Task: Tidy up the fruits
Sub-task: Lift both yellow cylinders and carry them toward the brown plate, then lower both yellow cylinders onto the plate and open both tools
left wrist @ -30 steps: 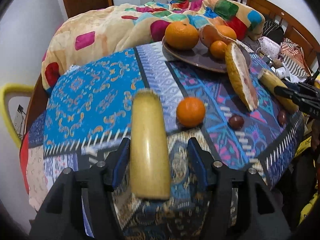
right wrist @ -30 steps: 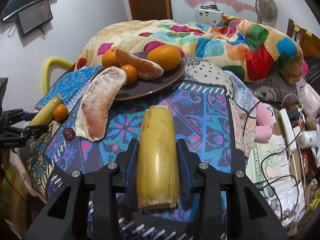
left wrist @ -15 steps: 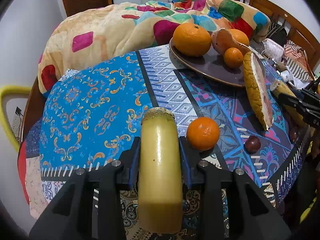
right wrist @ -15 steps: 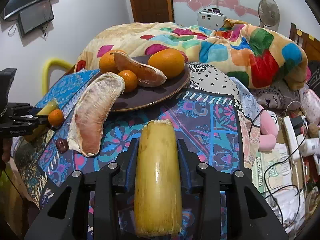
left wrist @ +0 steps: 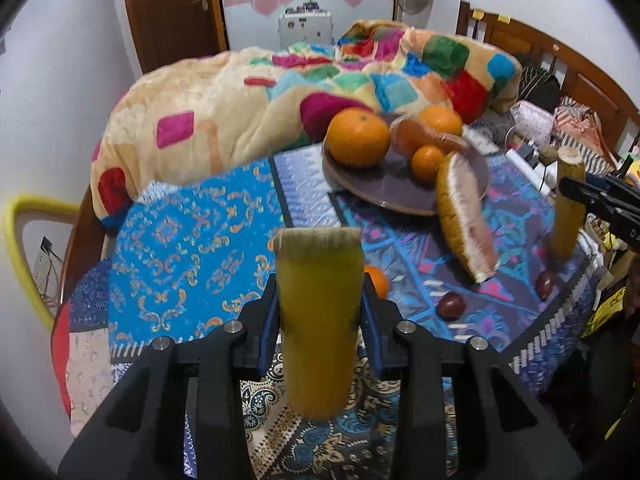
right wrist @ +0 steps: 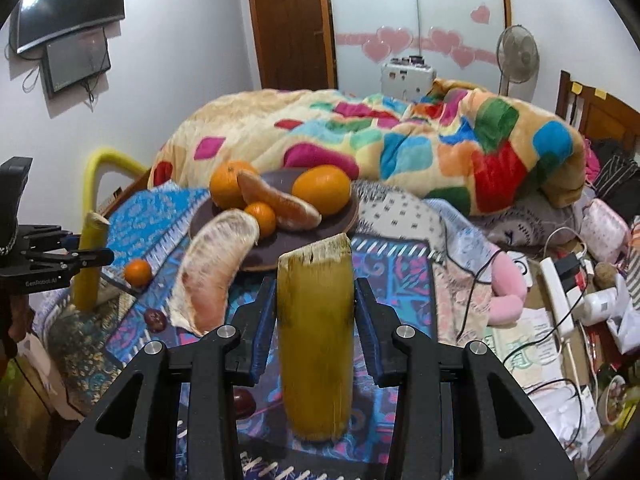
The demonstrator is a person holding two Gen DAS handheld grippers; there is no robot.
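Black jaws of the left gripper (left wrist: 320, 316), having just closed, clamp a yellow cane piece (left wrist: 318, 320) above the patterned cloth (left wrist: 188, 240); the right gripper (right wrist: 316, 320) clamps a second cane piece (right wrist: 316, 340). Both look mid-carry. Next, probably, each needs setting by the brown plate (right wrist: 344, 220) without knocking the pomelo wedge (right wrist: 216, 272).

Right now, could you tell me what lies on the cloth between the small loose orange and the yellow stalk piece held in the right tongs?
The long peeled pomelo segment and a dark red fruit, seen in the right wrist view.
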